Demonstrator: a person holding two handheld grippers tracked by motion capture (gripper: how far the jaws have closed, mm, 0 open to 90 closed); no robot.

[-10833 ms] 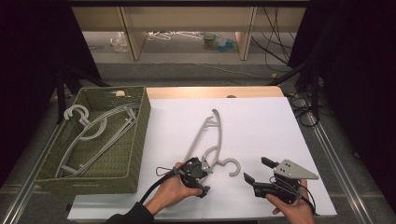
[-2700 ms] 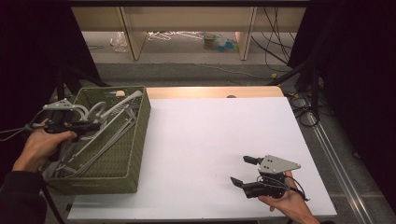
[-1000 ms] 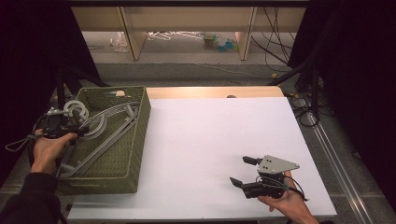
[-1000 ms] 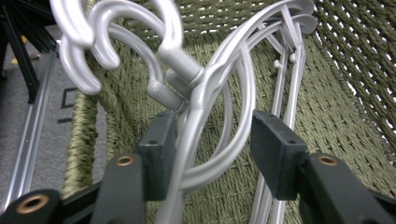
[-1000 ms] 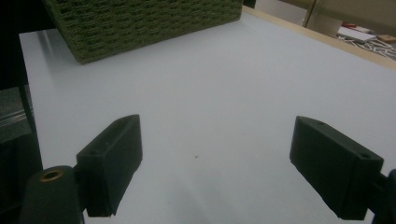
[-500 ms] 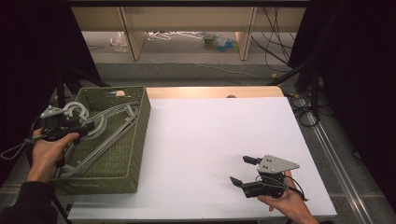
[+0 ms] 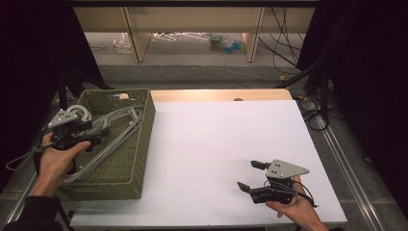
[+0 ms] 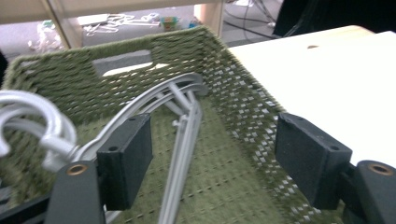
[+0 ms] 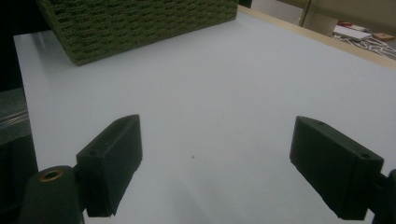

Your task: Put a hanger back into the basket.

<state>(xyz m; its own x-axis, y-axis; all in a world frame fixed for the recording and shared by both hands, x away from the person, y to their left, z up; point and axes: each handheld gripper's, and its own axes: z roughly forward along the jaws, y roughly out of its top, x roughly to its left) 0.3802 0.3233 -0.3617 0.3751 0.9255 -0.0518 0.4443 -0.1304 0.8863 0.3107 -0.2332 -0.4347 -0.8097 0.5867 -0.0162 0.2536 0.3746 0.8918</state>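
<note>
One green woven basket (image 7: 130, 159) stands on the left edge of the white table (image 7: 216, 144), and grey plastic hangers (image 7: 113, 132) lie inside it. At least two are stacked there, perhaps three; the exact count cannot be told, since their arms overlap. There are two grippers, one in each hand.

The left gripper (image 7: 98, 134) hangs over the basket's left half, held by the left hand (image 7: 53, 161) from outside the left wall. In the left gripper view its jaws stand wide apart with nothing between them. The hangers (image 8: 182, 126) lie below, on the basket floor: their long arms run up between the two black fingers (image 8: 126, 158) toward the far corner, and the white hooks (image 8: 42, 126) curl just beside the left-hand finger — near it, though whether it touches the hanger arm at its edge cannot be told. The basket's far wall (image 8: 126, 60), with its handle slot, rises beyond the hangers, and its side wall slopes down past the right-hand finger.

The right gripper (image 7: 250, 175) sits low over the near right part of the table, well apart from the basket, in the right hand (image 7: 293, 209). Its jaws are also spread wide and hold nothing — the right gripper view has bare white tabletop (image 9: 210, 93) between the fingers (image 9: 112, 158), with a corner of the basket (image 9: 140, 23) farther off.

Beyond the table, on the floor, lie a few loose hangers (image 7: 175, 36) and some small clutter beside wooden posts; cables (image 7: 308, 103) run along the right side.
</note>
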